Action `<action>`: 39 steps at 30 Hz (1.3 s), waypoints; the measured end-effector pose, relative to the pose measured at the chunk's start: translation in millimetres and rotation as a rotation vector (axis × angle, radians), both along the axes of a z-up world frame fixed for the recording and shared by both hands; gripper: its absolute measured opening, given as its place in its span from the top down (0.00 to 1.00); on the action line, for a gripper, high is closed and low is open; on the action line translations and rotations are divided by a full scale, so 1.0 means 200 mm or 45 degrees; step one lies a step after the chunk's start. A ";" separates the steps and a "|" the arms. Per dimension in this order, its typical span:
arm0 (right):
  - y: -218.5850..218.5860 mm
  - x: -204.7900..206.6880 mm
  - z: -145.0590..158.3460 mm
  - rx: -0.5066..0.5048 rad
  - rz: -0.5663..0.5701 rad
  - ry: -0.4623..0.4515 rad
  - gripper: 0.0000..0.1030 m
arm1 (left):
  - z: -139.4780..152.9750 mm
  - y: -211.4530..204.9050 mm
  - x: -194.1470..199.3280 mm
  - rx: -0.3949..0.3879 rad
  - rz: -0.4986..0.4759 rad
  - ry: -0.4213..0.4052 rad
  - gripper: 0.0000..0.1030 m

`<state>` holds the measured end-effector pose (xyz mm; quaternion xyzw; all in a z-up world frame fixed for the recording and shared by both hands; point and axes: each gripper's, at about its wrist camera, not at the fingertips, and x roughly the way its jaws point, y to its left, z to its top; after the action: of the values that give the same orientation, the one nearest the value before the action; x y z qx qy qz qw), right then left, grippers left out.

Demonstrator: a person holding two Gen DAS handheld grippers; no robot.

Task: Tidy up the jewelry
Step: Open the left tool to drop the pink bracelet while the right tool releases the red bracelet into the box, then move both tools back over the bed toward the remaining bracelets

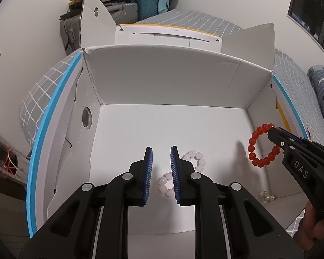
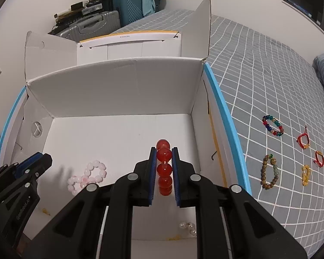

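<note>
One pink bracelet (image 2: pixel 87 177) lies inside the white box (image 2: pixel 118 90), pearls (image 2: pixel 189 227) nearby.

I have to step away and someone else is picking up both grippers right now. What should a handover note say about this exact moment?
Right gripper: shut on the red bead bracelet, held over the white box, not released yet.
Left gripper: open, holding nothing, above the pink bead bracelet on the box floor.
In the box: pink bracelet, plus small pearl pieces near the front wall.
Left on the bedspread, right of the box: multicolour bead bracelet, brown bead bracelet, yellow piece, two red cord bracelets.
Next: probably drop the red one, then fetch those.
</note>
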<state>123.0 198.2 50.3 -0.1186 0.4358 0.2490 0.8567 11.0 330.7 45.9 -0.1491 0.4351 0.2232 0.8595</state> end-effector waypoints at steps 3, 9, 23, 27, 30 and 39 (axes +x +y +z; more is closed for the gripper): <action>0.00 0.00 -0.01 -0.011 0.006 0.014 0.87 | 0.01 0.00 0.01 0.009 0.010 0.001 0.81; -0.01 -0.02 0.01 0.004 0.015 0.004 0.82 | 0.03 0.00 -0.02 0.018 0.029 -0.020 0.57; -0.22 -0.11 0.23 0.118 -0.042 -0.134 0.25 | 0.14 -0.09 -0.07 0.094 0.033 -0.118 0.15; -0.33 -0.12 0.28 0.135 -0.075 -0.175 0.12 | 0.19 -0.15 -0.08 0.103 0.010 -0.163 0.07; -0.43 -0.12 0.32 0.142 -0.105 -0.213 0.07 | 0.23 -0.23 -0.06 0.110 -0.026 -0.187 0.06; -0.82 -0.07 0.44 0.130 -0.249 -0.280 0.07 | 0.35 -0.56 0.09 0.078 -0.177 -0.225 0.06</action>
<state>109.1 34.2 138.6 -0.0584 0.3355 0.1718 0.9244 29.8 219.6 116.1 -0.1115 0.3597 0.1624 0.9121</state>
